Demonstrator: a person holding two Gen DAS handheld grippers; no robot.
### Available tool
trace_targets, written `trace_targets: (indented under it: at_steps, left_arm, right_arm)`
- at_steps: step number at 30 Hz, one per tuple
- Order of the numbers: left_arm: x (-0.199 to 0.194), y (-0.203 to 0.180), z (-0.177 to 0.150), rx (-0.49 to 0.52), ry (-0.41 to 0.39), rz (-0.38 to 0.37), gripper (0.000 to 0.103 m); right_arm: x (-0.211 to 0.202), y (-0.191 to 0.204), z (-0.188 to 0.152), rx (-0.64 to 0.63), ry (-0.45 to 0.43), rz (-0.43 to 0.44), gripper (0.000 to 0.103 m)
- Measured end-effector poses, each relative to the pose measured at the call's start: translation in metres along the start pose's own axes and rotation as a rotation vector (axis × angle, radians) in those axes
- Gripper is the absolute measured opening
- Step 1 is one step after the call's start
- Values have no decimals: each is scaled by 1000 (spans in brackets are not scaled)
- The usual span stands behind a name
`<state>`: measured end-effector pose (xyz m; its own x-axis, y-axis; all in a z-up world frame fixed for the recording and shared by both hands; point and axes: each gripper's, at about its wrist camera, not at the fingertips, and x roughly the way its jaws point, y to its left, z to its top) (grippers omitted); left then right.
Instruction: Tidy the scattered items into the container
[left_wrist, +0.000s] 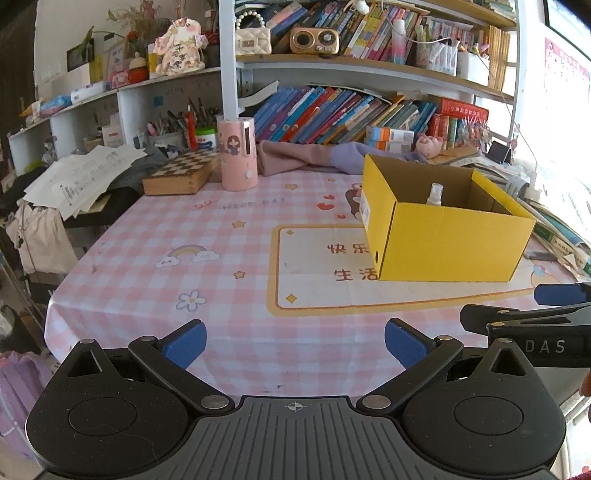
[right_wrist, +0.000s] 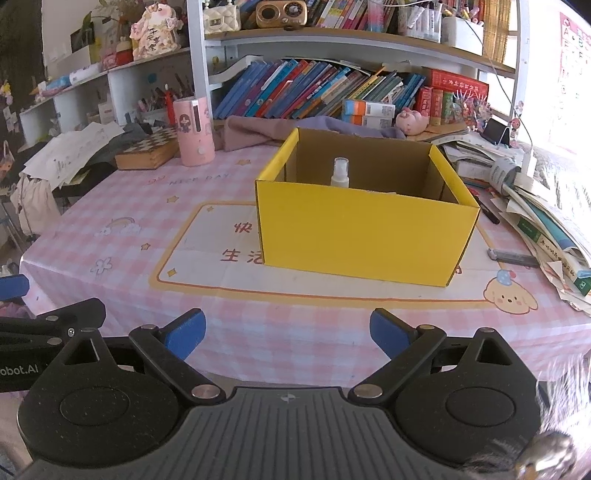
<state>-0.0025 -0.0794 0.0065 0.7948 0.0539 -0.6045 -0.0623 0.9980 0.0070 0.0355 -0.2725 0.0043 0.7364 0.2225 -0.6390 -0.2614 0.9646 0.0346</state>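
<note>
**Yellow box on a pink checked worktop, both grippers empty**

The worktop (right_wrist: 122, 258) is covered by a pink-and-white checked cloth printed with stars, a rainbow, a flower and a cream panel with an orange border and Chinese characters. Behind it stand white shelves (left_wrist: 332, 70) packed with leaning books, a small radio-shaped ornament, a quilted bag and figurines. At the back of the worktop lie a folded chessboard box (left_wrist: 177, 173), a pink cylindrical holder (left_wrist: 238, 153) with a cartoon girl on it, and a crumpled purple cloth (right_wrist: 266, 134). Loose papers spill over the far left edge, and a heap of books and papers crowds the right side, with a black pen (right_wrist: 487, 212) just beside the box.

The yellow cardboard box (right_wrist: 365, 236) sits open-topped on the cream panel, right of centre, its inside plain brown. A small clear spray bottle (right_wrist: 340, 171) with a white cap stands upright inside, near the back wall. Anything else in the box is hidden by its front wall.

The left gripper (left_wrist: 295, 341) hovers low over the near edge of the worktop, its blue-padded fingers spread wide with nothing between them. The right gripper (right_wrist: 288, 332) is likewise spread apart and empty, facing the box's front wall and well apart from it.
</note>
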Motion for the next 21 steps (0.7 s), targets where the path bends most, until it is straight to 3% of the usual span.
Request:
trace_targets:
  at_steps: [21]
  left_arm:
    - [1, 0, -2, 1, 15, -18, 103]
  right_arm:
    - [1, 3, 0, 4, 2, -1, 97]
